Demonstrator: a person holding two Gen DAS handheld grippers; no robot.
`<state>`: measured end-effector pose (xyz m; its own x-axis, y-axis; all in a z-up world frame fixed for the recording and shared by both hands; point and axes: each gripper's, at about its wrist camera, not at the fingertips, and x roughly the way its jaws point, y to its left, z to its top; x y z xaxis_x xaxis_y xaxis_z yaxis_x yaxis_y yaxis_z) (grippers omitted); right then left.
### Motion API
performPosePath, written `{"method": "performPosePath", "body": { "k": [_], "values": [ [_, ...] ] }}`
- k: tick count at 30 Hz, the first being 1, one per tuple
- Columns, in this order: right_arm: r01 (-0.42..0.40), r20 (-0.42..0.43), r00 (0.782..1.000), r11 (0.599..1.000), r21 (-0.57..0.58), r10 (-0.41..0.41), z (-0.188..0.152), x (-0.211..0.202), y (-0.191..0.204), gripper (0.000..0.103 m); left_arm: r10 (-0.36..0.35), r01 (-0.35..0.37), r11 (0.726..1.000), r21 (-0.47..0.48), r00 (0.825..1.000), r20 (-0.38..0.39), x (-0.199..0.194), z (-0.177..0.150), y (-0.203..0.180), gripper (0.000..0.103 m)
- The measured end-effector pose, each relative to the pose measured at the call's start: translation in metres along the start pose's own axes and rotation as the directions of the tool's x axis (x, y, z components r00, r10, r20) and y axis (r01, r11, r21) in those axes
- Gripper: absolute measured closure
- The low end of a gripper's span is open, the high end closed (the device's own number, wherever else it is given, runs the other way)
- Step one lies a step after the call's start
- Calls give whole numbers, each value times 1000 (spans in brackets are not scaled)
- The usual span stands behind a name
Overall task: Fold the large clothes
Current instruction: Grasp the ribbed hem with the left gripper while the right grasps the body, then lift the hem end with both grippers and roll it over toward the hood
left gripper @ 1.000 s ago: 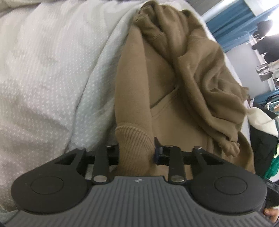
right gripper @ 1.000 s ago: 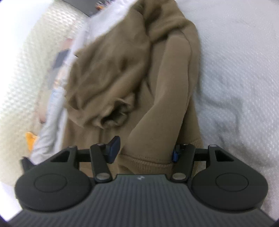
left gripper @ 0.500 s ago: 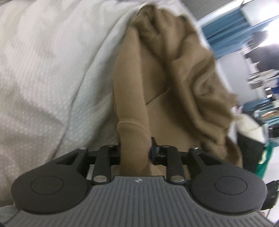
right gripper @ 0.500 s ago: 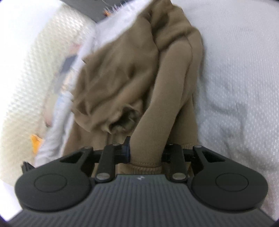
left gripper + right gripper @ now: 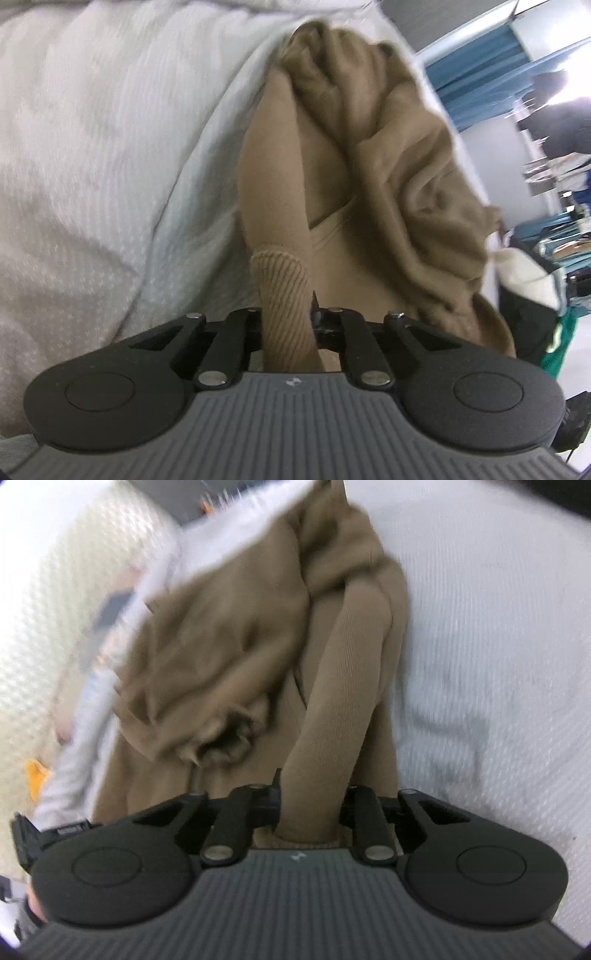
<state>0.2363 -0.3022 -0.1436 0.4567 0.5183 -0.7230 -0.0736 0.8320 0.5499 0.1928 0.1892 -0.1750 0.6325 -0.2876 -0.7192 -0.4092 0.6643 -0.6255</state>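
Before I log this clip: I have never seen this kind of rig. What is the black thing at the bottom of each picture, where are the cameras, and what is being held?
There is no robot here. A person holds a two-finger gripper in each hand, and a wide-angle camera on each one looks forward along its fingers. The black and grey shape at the bottom of each picture is the tool's own body.

The left wrist view shows the left gripper; its jaws have just been closing and now pinch the ribbed cuff of a brown sweatshirt. The right wrist view shows the right gripper, which has also just been closing, pinching a part of the same garment near its hem.

The sweatshirt lies crumpled on a white textured bedcover. The background is blurred; other clothing shows at the left view's right edge.
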Motion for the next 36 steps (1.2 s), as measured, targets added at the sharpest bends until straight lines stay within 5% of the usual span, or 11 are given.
{"method": "performPosePath", "body": {
  "k": [6,16,32,36],
  "values": [
    [-90,123,988,996,0,90,17,-56,-4,91,-34,27,998,61,992,120,-43,8,-24,94],
    [-218,189,955,972,-87,231,21,-99,9,91,-99,80,993,91,969,225,-108,2,-34,94],
    [-323,240,911,942,-89,335,-70,-205,-4,91,-273,237,957,167,932,238,-240,-121,-4,94],
    [-332,245,909,941,-58,336,-84,-212,-7,91,-265,225,957,184,935,238,-248,-130,-7,94]
  ]
}}
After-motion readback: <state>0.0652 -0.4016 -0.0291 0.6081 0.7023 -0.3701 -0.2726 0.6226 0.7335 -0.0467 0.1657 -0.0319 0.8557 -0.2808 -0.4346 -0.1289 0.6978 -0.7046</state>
